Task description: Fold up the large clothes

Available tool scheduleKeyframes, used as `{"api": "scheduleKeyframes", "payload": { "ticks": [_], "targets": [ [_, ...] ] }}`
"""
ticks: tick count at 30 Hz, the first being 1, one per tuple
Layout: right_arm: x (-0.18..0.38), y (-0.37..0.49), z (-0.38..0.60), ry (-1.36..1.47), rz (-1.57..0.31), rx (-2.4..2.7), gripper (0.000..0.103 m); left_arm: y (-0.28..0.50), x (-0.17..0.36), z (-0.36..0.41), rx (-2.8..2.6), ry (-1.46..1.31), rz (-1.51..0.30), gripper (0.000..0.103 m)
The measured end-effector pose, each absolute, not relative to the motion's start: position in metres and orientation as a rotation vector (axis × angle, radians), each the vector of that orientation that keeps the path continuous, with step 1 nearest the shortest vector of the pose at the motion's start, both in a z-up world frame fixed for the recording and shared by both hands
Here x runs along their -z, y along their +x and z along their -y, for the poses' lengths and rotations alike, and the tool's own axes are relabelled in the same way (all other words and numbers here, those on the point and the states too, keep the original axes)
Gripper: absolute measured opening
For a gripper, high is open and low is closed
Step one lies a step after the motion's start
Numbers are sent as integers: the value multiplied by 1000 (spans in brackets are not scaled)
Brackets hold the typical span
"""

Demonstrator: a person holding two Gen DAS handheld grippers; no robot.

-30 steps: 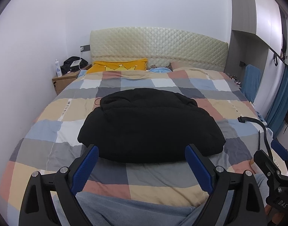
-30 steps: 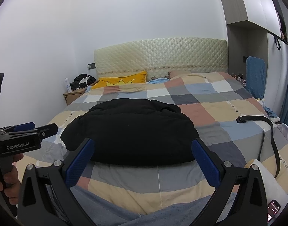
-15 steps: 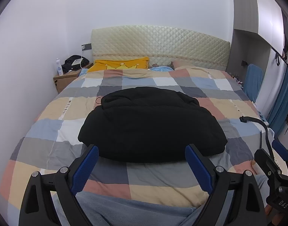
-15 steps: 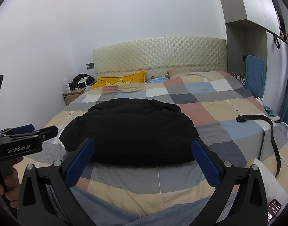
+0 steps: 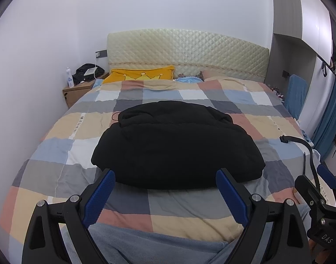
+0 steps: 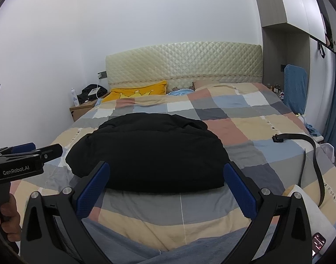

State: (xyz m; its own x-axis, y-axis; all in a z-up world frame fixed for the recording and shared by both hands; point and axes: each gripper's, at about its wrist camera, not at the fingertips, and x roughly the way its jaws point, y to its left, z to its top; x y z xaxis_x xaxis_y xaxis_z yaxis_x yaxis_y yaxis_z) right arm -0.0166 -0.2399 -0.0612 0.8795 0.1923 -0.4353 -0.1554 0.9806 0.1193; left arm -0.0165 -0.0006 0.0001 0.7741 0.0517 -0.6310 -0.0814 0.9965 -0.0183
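Note:
A large black padded garment (image 5: 176,145) (image 6: 150,154) lies folded into a broad bundle in the middle of the bed, on a checked quilt (image 5: 57,149) (image 6: 267,136). My left gripper (image 5: 165,178) hovers open just short of the bundle's near edge, nothing between its blue pads. My right gripper (image 6: 166,171) is held the same way, open and empty, at the near edge. Each gripper also shows in the other's view: the right gripper (image 5: 322,182) at the far right, the left gripper (image 6: 24,154) at the far left, held by a hand (image 6: 7,215).
A black strap (image 6: 308,154) (image 5: 308,154) lies on the quilt's right side. A grey-blue cloth (image 5: 145,242) covers the near edge. Yellow pillow (image 5: 141,74) and quilted headboard (image 5: 190,50) at the back, a nightstand (image 5: 79,90) at the left wall, blue curtains at right. A phone (image 6: 318,243) lies bottom right.
Both views have shifted only slightly, as if raised or drawn back a little. The black garment has not moved and both grippers stay open.

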Motion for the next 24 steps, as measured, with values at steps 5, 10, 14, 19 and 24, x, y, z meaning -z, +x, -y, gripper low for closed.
{"api": "scheduleKeyframes", "payload": {
  "ticks": [5,10,14,19,24],
  "targets": [
    [61,-17,239,74,-456,-182,103,-16,0,1,-61,-53,-690,93],
    [62,-17,239,70,-458,-182,103,-18,0,4,-57,-55,-694,93],
    [63,-18,240,70,-464,-186,103,-17,0,4,-51,-54,-699,93],
    [61,-20,239,72,-465,-182,103,-18,-2,3,-56,-51,-700,93],
    [62,-21,240,71,-466,-182,103,-17,-2,2,-56,-49,-699,93]
  ]
}}
